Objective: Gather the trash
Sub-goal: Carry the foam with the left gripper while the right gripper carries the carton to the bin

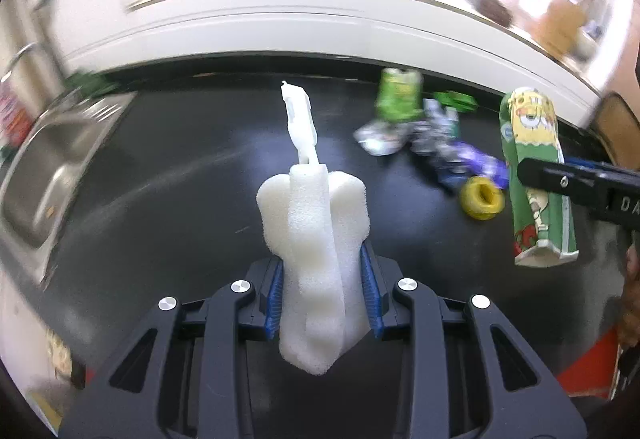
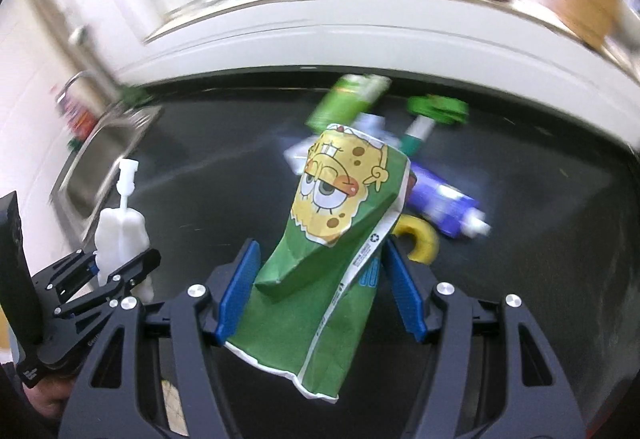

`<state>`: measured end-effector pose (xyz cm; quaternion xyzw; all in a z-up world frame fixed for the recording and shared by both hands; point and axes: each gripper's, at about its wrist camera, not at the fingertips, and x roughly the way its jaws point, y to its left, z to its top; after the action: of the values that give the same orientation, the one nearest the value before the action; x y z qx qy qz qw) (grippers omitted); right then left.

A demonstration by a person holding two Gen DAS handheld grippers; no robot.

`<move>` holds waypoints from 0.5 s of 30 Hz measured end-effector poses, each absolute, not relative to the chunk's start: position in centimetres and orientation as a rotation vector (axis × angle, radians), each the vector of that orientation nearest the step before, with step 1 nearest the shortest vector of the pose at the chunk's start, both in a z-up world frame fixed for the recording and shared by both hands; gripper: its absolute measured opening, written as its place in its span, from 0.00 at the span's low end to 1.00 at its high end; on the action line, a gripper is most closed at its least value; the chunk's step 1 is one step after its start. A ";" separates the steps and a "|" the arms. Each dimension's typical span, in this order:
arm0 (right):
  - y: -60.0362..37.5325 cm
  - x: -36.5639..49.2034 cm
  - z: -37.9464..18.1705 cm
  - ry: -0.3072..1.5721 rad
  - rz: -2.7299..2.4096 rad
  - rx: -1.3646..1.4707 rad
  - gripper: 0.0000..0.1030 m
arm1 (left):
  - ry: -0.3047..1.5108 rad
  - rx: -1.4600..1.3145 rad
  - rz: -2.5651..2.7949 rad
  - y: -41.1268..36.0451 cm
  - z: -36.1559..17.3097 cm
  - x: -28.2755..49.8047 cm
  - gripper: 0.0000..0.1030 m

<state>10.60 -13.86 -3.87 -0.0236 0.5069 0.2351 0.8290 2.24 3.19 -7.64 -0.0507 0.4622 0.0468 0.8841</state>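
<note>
Foam piece [image 1: 320,263] in your left gripper [image 1: 325,295] and crumpled carton [image 2: 324,259] in your right gripper [image 2: 320,291], both clamped, are light and crushable, so hold them mid-body.

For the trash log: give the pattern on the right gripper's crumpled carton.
Green with a yellow cartoon sponge face, clearest in right wrist view.

Little can be read. On the black body of the right gripper [image 1: 580,187], at the right edge of the left wrist view, stand the white letters "DA", cut off by the frame. The green cartoon-printed carton [image 2: 320,259], at the centre of the right wrist view, carries a recycling sign and small dark print along its white seam, too small to make out, with large blue characters below it, partly hidden. The other packaging is blurred beyond reading.
</note>
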 end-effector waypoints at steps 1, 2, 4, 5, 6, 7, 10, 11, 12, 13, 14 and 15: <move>-11.9 10.2 -3.6 1.070 0.549 -0.074 0.61 | 0.963 -0.122 0.137 4.4 -7.6 1.1 0.31; -10.6 9.8 -3.5 1.067 0.587 -0.091 0.61 | 0.962 -0.140 0.173 5.6 -7.6 0.0 0.31; -7.0 8.6 -3.4 1.065 0.676 -0.134 0.61 | 0.961 -0.180 0.250 8.2 -7.8 -2.7 0.31; -4.9 7.7 -3.4 1.066 0.733 -0.156 0.61 | 0.958 -0.196 0.292 9.5 -7.8 -4.1 0.31; -2.6 6.7 -3.5 1.066 0.790 -0.181 0.61 | 0.954 -0.214 0.346 11.0 -7.9 -6.1 0.31; -1.1 6.0 -3.6 1.067 0.826 -0.197 0.61 | 0.953 -0.227 0.385 12.0 -8.0 -7.5 0.31; 4.7 2.3 -3.9 1.078 0.977 -0.256 0.61 | 0.956 -0.289 0.517 15.6 -8.5 -12.8 0.31; 7.2 0.4 -4.1 1.088 1.047 -0.281 0.61 | 0.957 -0.306 0.546 16.4 -8.6 -14.3 0.31; 8.6 -0.8 -4.3 1.092 1.084 -0.297 0.61 | 0.961 -0.333 0.595 17.6 -9.0 -16.5 0.31; 10.2 -2.2 -4.4 1.100 1.126 -0.314 0.61 | 0.965 -0.354 0.627 18.5 -9.3 -18.2 0.31; 12.2 -4.0 -4.8 1.116 1.182 -0.336 0.61 | 0.969 -0.376 0.659 19.2 -9.6 -19.7 0.31; 13.8 -5.5 -5.2 1.126 1.223 -0.355 0.61 | 0.972 -0.401 0.688 19.9 -9.9 -21.3 0.31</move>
<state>-5.51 13.79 -5.19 -0.1569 0.4974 0.5406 0.6601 -21.31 19.89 -9.91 -0.1874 0.4548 0.3219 0.8090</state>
